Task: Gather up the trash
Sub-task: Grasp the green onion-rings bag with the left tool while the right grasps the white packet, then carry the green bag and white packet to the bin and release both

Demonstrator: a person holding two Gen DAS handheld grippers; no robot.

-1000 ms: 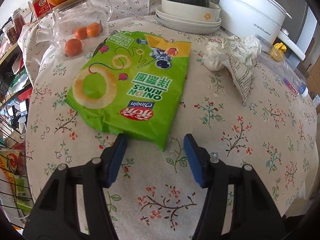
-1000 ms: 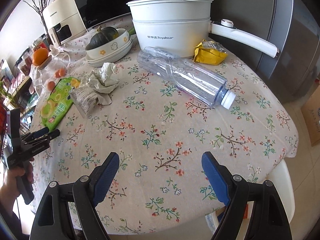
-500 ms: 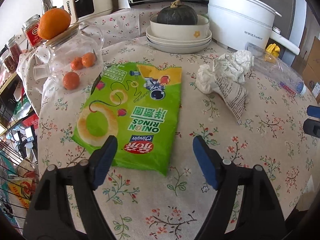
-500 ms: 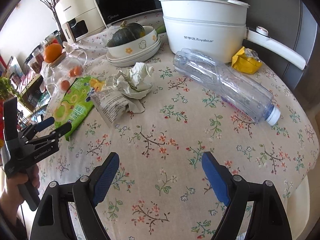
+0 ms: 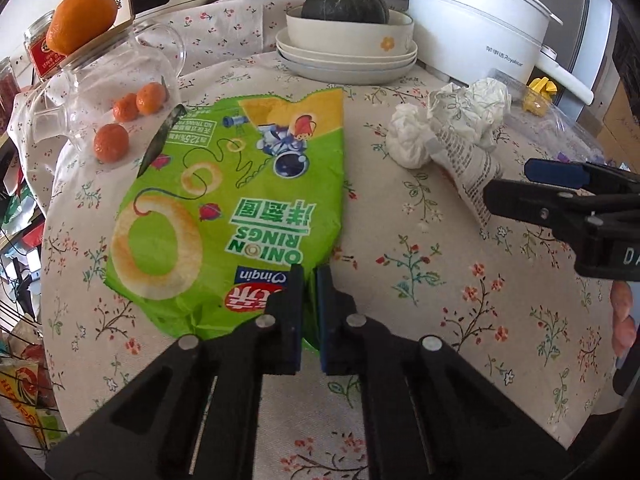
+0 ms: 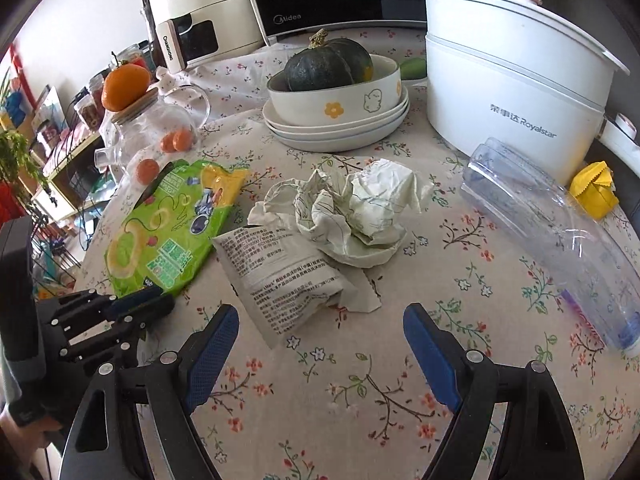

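Note:
A green onion-rings snack bag (image 5: pixel 236 208) lies flat on the floral tablecloth; it also shows in the right wrist view (image 6: pixel 168 224). My left gripper (image 5: pixel 309 280) is shut on the bag's near edge. A crumpled white wrapper and tissue (image 6: pixel 340 216) lie mid-table, also in the left wrist view (image 5: pixel 452 128). My right gripper (image 6: pixel 320 340) is open and empty just before the wrapper; it shows from the side in the left wrist view (image 5: pixel 520 184). An empty clear plastic bottle (image 6: pixel 560 240) lies at right. A yellow wrapper (image 6: pixel 594 188) sits by the pot.
A white Royalstar pot (image 6: pixel 508 92) stands at the back right. Stacked dishes (image 6: pixel 332 124) hold a dark squash. A glass teapot (image 5: pixel 112 80) with small oranges stands at the left, an orange on its lid. The table edge drops off at left.
My left gripper has closed on the snack bag's near edge. My right gripper has moved in toward the crumpled wrapper and stays open.

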